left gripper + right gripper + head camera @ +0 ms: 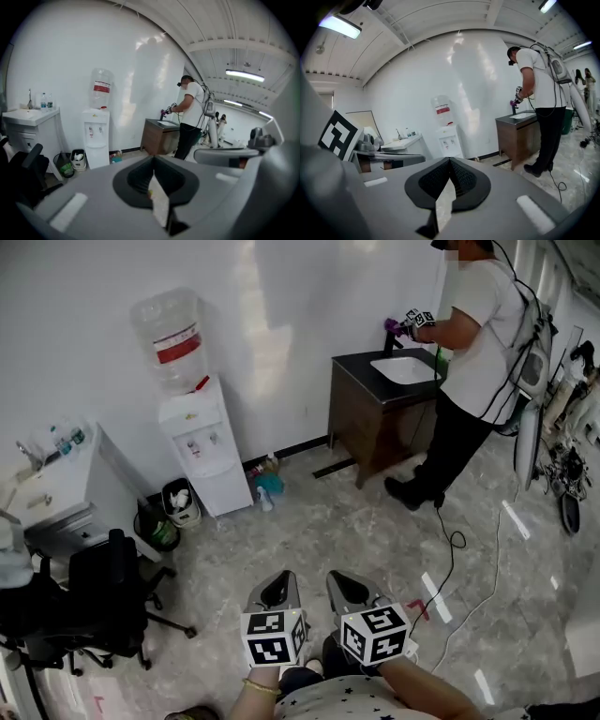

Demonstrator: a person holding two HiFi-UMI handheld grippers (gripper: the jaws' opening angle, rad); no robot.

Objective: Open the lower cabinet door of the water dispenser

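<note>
Water dispenser [202, 442] white, lower door [225, 488] closed; left gripper [278, 577] and right gripper [339, 579] fingers together

Bin [179, 502] left of water dispenser [202, 444]; sink cabinet [373, 416] right.

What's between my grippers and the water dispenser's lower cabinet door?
Nothing visible. Bare floor runs from the left gripper and right gripper to the lower door; the black chair sits off to the left.

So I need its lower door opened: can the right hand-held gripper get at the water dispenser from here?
Probably not yet. The water dispenser stands against the far wall, well beyond the right hand-held gripper. Only bare floor lies between, so walking up looks unhindered.
</note>
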